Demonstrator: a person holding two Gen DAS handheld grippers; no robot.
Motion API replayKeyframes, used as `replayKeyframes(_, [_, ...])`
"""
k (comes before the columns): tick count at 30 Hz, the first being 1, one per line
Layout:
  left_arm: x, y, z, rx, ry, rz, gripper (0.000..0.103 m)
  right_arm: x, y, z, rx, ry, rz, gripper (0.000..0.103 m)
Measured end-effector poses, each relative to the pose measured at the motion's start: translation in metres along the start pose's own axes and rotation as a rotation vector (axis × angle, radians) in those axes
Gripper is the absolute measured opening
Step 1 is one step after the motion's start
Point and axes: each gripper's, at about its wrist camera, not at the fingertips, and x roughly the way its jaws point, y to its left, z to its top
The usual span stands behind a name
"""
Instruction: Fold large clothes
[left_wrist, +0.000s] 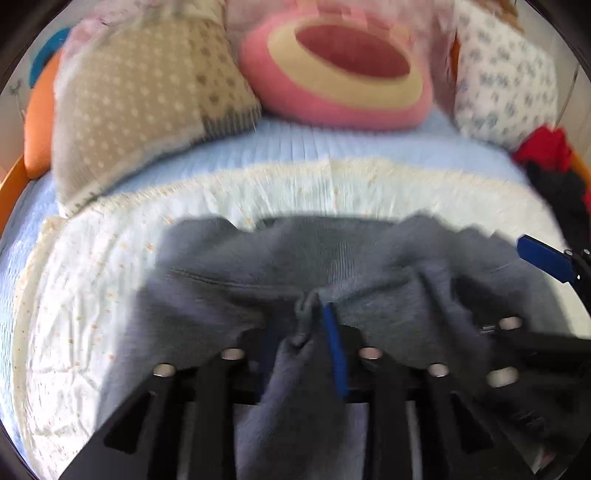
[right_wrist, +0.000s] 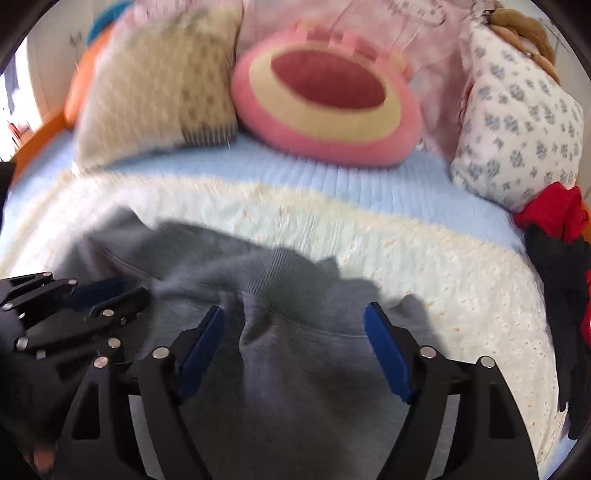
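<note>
Grey sweatshirt (right_wrist: 280, 369), cream blanket (right_wrist: 424, 266) speckled orange, pale blue bedspread (right_wrist: 332, 173), beige dotted pillow (left_wrist: 147, 103), pink-and-yellow cushion (right_wrist: 325, 96), blue-flowered white pillow (right_wrist: 524, 125)

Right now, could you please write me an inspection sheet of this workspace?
Surface: bed, pale quilt over blue sheet.
Job's things: grey sweatshirt, bunched on the quilt.
Clutter: red and black clothes at the right edge.
Grippers: left gripper has a fold of sweatshirt between narrow jaws; whether it is pinched cannot be told. Right gripper open over the sweatshirt.
Cables: nothing seen.
Surroundings: beige pillow, pink cushion, floral pillow at the far end.
</note>
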Motion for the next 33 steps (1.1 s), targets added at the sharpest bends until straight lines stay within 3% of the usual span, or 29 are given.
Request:
replayKeyframes(2, [-0.023, 0.009, -0.002, -0.002, -0.04, -0.001, 0.043, -0.03, -0.016, 0.0, -0.036, -0.058, -0.047, 0.082])
replayKeyframes(4, [-0.04, 0.019, -0.006, 0.001, -0.052, 0.002, 0.043, -0.043, -0.031, -0.002, -0.066, -0.06, -0.092, 0.082])
replayKeyframes(8, [-0.052, 0.044, -0.021, 0.005, -0.038, 0.065, 0.044, -0.034, -0.063, -0.018, -0.051, 0.043, -0.149, 0.082])
replayKeyframes(12, [-0.037, 0.069, -0.04, -0.041, 0.053, 0.073, 0.044, -0.003, -0.075, -0.047, -0.013, 0.154, -0.145, 0.081])
replayKeyframes(13, [-0.031, 0.072, -0.046, -0.038, 0.07, 0.079, 0.044, 0.005, -0.075, -0.054, -0.006, 0.177, -0.121, 0.076])
replayKeyframes(14, [-0.027, 0.074, -0.05, -0.031, 0.082, 0.085, 0.044, 0.01, -0.076, -0.06, -0.001, 0.187, -0.096, 0.063])
replayKeyframes(16, [-0.015, 0.078, -0.06, -0.019, 0.102, 0.099, 0.044, 0.014, -0.08, -0.067, 0.052, 0.175, -0.049, 0.024])
replayKeyframes(18, [-0.011, 0.08, -0.065, -0.015, 0.087, 0.096, 0.046, 0.012, -0.084, -0.066, 0.085, 0.154, -0.06, 0.006])
replayKeyframes(21, [-0.015, 0.082, -0.069, -0.005, 0.052, 0.096, 0.046, -0.003, -0.094, -0.057, 0.091, 0.087, -0.125, 0.006])
replayKeyframes(25, [-0.006, 0.092, -0.072, -0.028, 0.039, 0.091, 0.055, 0.003, -0.114, -0.061, 0.111, 0.117, -0.132, 0.006])
replayKeyframes(29, [0.007, 0.102, -0.079, -0.067, 0.028, 0.051, 0.059, 0.026, -0.103, -0.078, 0.092, 0.122, -0.155, 0.007])
replayKeyframes(33, [0.006, 0.099, -0.081, -0.066, 0.009, 0.066, 0.061, 0.028, -0.09, -0.082, 0.033, 0.088, -0.209, 0.01])
